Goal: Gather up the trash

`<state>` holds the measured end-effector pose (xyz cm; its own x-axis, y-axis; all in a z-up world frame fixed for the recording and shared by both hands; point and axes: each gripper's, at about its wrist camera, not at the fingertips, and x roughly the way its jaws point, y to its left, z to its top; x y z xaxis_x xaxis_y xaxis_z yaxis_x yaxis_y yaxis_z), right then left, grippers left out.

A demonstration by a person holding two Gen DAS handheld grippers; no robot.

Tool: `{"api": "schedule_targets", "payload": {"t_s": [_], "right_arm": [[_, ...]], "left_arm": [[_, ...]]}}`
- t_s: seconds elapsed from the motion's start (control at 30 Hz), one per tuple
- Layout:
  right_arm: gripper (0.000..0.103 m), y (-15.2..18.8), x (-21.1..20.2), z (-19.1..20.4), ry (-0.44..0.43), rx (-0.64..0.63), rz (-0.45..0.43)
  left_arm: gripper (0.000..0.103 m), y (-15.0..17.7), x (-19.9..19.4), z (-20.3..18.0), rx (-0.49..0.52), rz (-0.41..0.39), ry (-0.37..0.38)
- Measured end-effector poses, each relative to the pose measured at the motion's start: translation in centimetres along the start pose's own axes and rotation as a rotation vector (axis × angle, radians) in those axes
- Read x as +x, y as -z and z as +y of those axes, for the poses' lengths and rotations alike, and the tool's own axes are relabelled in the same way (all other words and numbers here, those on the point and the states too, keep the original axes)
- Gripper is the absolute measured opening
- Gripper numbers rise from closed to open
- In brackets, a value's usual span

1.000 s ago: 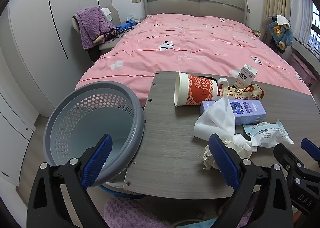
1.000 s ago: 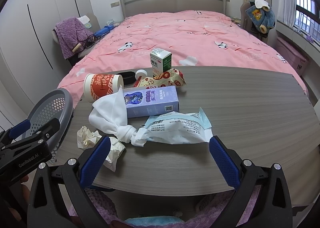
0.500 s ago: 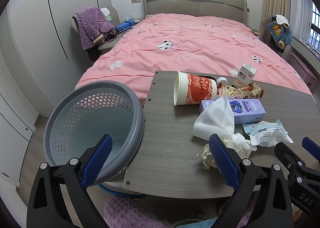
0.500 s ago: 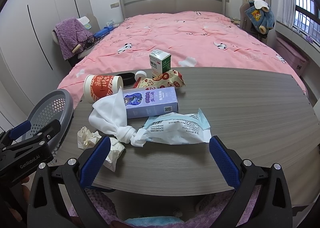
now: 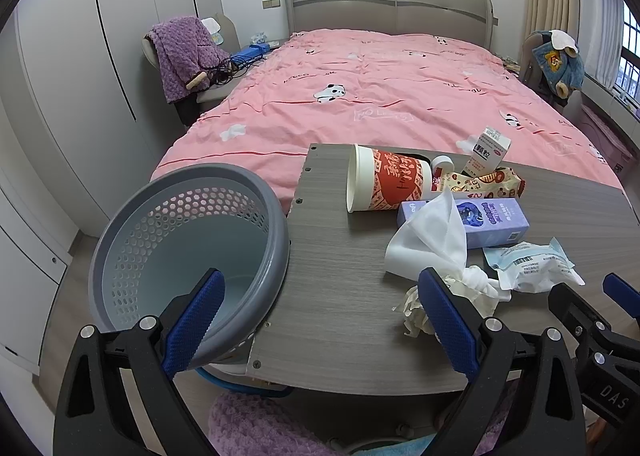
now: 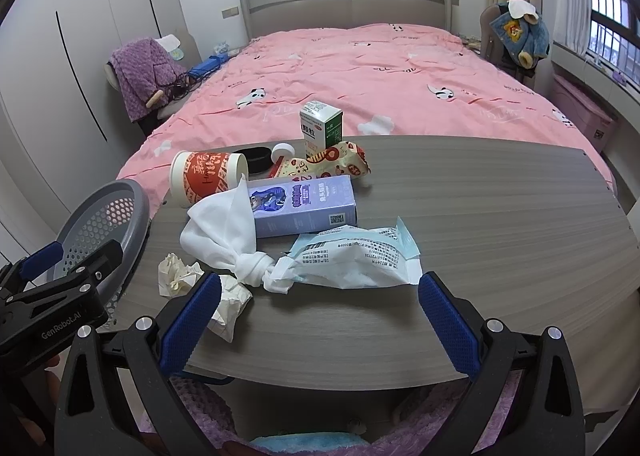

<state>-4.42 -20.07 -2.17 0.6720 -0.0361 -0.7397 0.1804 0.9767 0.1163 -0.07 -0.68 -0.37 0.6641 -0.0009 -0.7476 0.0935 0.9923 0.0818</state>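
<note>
We are holding both tools low at the near edge of the desk, the left gripper and the right gripper each spread wide with nothing between the pads. The trash is lying in a heap: a tipped red-and-white cup at ten o'clock, a purple box at eleven, a knotted white cloth leaning on it, a crinkled white packet at twelve just beyond the right gripper, and crumpled tissue at nine. The grey perforated bin is sitting against the desk's left edge, seemingly empty. To do this step well, we are judging that the nearest, softest piece should go first, pinching the packet at its middle so it does not slip, while keeping the left gripper out of the bin's mouth. Legible writing: "GenRobot.AI" on the left tool, "DAS" on the right; the cup, boxes and packet carry Chinese print too small for us to read.
</note>
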Motion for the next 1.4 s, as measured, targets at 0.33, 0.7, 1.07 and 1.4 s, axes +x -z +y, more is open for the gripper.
{"api": "schedule_targets", "payload": {"t_s": [0.33,0.7,1.07,1.4], "right_arm": [[0.097,-0.03,-0.04,0.00,0.000,0.000,0.000],[0.097,-0.05,-0.01,0.00,-0.001,0.001,0.001],[0.097,-0.11,-0.12,-0.04,-0.002,0.001,-0.002],[0.097,-0.28,-0.14,-0.08,-0.004,0.005,0.000]], "left_arm": [[0.093,0.01,-0.02,0.00,0.000,0.000,0.001],[0.093,0.02,-0.36,-0.08,0.000,-0.001,0.004],[0.093,0.03,-0.50,-0.05,0.001,-0.004,0.005],[0.093,0.03,-0.53,0.00,0.001,0.001,0.007]]}}
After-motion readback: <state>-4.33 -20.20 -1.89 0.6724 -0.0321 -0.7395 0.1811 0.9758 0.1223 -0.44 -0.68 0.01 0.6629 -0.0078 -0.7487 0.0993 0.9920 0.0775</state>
